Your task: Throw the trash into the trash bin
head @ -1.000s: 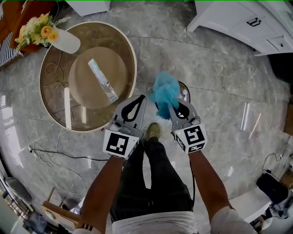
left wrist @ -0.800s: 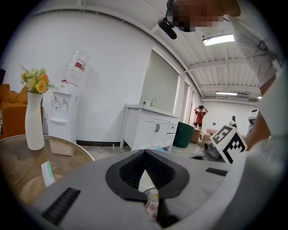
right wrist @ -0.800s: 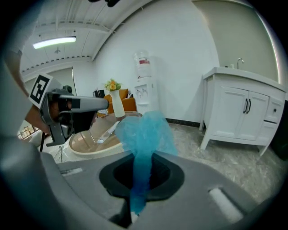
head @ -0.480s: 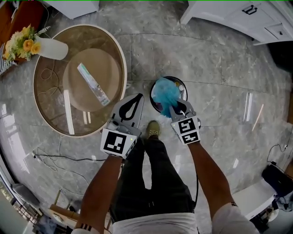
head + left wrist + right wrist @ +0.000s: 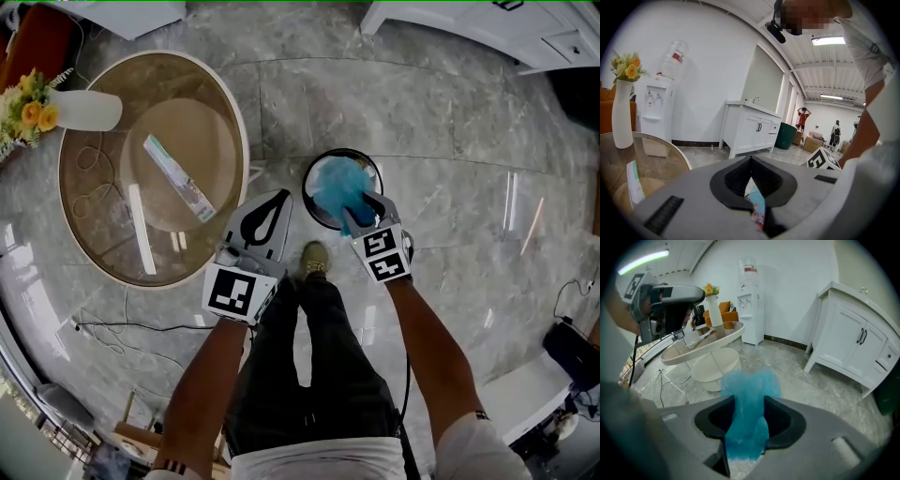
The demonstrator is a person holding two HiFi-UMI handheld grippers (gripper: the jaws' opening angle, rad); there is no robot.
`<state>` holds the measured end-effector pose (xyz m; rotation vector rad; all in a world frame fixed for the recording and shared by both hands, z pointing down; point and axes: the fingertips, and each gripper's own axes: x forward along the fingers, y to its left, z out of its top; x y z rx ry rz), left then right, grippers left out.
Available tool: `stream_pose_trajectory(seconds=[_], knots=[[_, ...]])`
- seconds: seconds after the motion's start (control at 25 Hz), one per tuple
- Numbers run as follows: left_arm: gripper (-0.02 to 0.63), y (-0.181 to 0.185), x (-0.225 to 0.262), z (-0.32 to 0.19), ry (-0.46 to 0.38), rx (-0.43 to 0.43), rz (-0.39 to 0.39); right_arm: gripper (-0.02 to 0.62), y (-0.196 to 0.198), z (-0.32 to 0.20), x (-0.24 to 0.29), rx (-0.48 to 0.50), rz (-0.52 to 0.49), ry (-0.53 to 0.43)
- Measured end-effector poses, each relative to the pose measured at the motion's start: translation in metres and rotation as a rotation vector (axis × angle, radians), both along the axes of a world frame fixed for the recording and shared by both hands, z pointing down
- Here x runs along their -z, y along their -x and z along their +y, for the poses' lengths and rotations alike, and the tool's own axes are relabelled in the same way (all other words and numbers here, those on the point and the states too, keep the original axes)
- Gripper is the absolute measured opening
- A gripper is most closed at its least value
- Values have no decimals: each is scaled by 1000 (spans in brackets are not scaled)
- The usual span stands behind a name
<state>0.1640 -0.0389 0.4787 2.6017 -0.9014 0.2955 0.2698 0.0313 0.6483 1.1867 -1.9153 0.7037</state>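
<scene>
1. The blue fluffy wad [image 5: 337, 190] hangs over the mouth of the round trash bin [image 5: 310, 178], its lower part already inside the rim as the head view shows it.
2. The right gripper [image 5: 362, 212] tilts steeply down at the bin. Its jaws have just been opening and now stand apart, with the wad [image 5: 748, 397] loose between them, its long axis running along the jaws.
3. The bin lies straight below the wad, so I judge a drop needs only a wider gap.
4. The left gripper [image 5: 278, 201], just beside the bin, is clamped on a thin colourful wrapper [image 5: 755, 196].
5. A round glass table [image 5: 247, 141] stands further left.
</scene>
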Motion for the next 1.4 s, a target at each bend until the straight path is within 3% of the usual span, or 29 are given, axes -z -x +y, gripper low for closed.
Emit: stream_pose_trajectory(seconds=[0.12, 0.44, 0.68, 0.96, 1.12, 1.24, 1.4], knots=[[0, -2, -2, -2, 0, -6, -1, 219, -4, 2, -5, -5, 2, 15], [0, -7, -4, -2, 8, -12, 7, 262, -3, 2, -8, 5, -13, 19], [0, -4, -2, -2, 3, -6, 12, 264, 1, -10, 12, -11, -39, -70], [0, 7, 6, 2, -10, 9, 17, 166, 10, -23, 57, -33, -59, -233], [0, 15, 14, 3, -24, 25, 22, 40, 20, -34, 93, -41, -63, -346], [0, 22, 20, 5, -29, 36, 21, 4, 29, -40, 116, -38, -69, -408], [0, 35, 29, 7, -42, 56, 32, 2, 50, -47, 144, -23, -107, -463]])
